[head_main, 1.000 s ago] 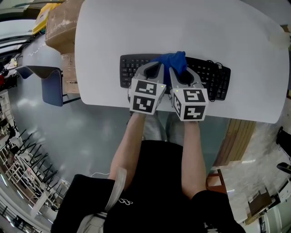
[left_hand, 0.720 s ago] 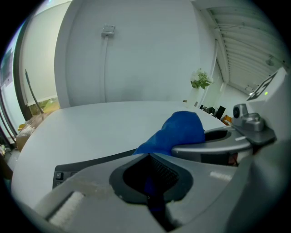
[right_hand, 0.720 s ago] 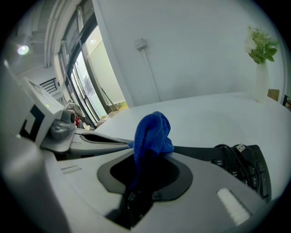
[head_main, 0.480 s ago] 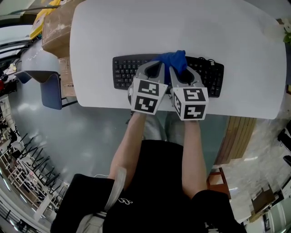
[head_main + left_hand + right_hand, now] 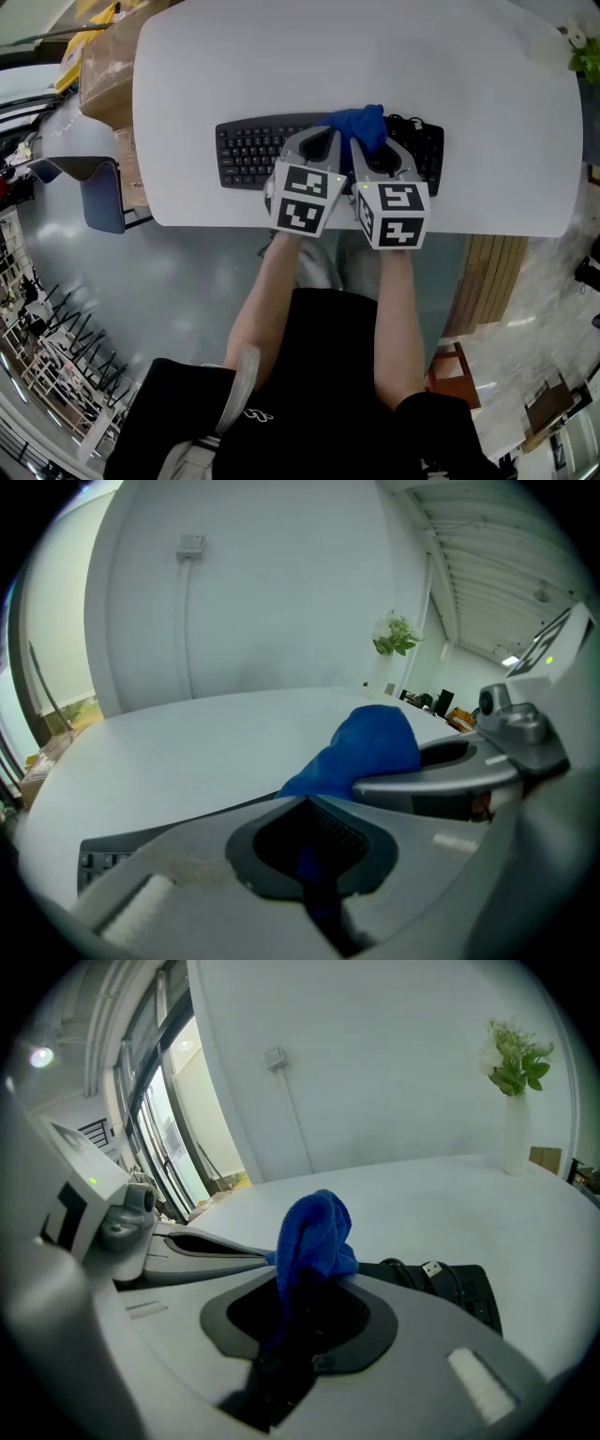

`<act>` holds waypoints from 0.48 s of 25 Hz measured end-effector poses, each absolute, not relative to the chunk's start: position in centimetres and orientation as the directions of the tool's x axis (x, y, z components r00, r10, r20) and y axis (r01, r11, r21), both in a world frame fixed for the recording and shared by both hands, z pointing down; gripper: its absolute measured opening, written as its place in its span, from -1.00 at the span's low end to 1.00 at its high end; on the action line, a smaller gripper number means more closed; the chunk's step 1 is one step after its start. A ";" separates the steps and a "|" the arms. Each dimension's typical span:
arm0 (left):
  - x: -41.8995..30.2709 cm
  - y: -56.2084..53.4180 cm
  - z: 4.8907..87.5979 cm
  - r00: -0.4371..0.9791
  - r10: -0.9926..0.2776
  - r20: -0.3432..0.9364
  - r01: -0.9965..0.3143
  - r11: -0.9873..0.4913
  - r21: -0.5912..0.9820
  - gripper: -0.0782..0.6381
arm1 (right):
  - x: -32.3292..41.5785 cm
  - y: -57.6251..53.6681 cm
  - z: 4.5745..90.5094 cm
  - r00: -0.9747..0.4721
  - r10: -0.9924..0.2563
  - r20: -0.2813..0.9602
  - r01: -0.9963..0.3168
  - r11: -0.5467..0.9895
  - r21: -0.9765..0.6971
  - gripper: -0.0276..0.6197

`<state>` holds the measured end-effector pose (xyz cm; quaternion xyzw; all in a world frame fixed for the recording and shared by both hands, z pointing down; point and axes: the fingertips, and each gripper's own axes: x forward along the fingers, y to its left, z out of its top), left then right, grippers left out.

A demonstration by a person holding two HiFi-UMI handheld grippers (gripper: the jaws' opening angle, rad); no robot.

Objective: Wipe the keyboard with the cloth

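Note:
A black keyboard (image 5: 253,150) lies near the front edge of the white table (image 5: 281,66). Both grippers rest side by side over its right half. A bunched blue cloth (image 5: 361,124) stands up between their tips. My right gripper (image 5: 377,148) is shut on the cloth (image 5: 314,1232), which runs down into its jaws. My left gripper (image 5: 322,141) is shut too, with a blue strip of the cloth (image 5: 375,747) showing in its slot. The keyboard's right end (image 5: 473,1293) and its coiled cable with a USB plug (image 5: 427,1267) show past the right gripper (image 5: 300,1302).
A white vase with a green plant (image 5: 514,1129) stands at the table's far right. Cardboard boxes (image 5: 103,66) and a blue-grey chair (image 5: 94,183) are left of the table. The table's front edge runs just under the grippers' marker cubes (image 5: 305,197).
Both grippers and the cloth have slid to the right along the keyboard; more keys now show on the left and fewer on the right.

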<state>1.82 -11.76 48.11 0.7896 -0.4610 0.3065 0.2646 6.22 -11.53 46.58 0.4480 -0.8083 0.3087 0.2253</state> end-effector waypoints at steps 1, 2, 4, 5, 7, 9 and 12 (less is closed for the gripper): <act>2.2 -11.8 48.1 0.390 -0.565 0.727 -0.889 -0.438 0.136 -0.79 | 6.5 -11.5 46.6 -0.494 -0.588 0.641 -0.865 0.405 -0.296 -0.63; 2.5 -11.8 48.1 0.394 -0.564 0.726 -0.887 -0.441 0.138 -0.79 | 6.9 -11.5 46.5 -0.491 -0.590 0.641 -0.867 0.401 -0.295 -0.63; 3.3 -11.9 48.1 0.402 -0.561 0.724 -0.882 -0.449 0.142 -0.79 | 7.7 -11.6 46.5 -0.483 -0.595 0.642 -0.872 0.393 -0.292 -0.63; 3.7 -11.9 48.1 0.405 -0.560 0.723 -0.880 -0.453 0.143 -0.79 | 8.1 -11.6 46.5 -0.479 -0.598 0.643 -0.875 0.389 -0.290 -0.63; 4.6 -12.0 48.1 0.413 -0.557 0.720 -0.875 -0.461 0.145 -0.79 | 8.9 -11.7 46.5 -0.470 -0.604 0.644 -0.880 0.381 -0.285 -0.63; 5.3 -12.0 48.1 0.420 -0.554 0.718 -0.871 -0.469 0.147 -0.79 | 9.6 -11.7 46.4 -0.463 -0.610 0.644 -0.884 0.373 -0.283 -0.63; 6.2 -12.1 48.1 0.428 -0.550 0.718 -0.865 -0.480 0.148 -0.79 | 10.4 -11.8 46.1 -0.454 -0.620 0.640 -0.889 0.365 -0.277 -0.64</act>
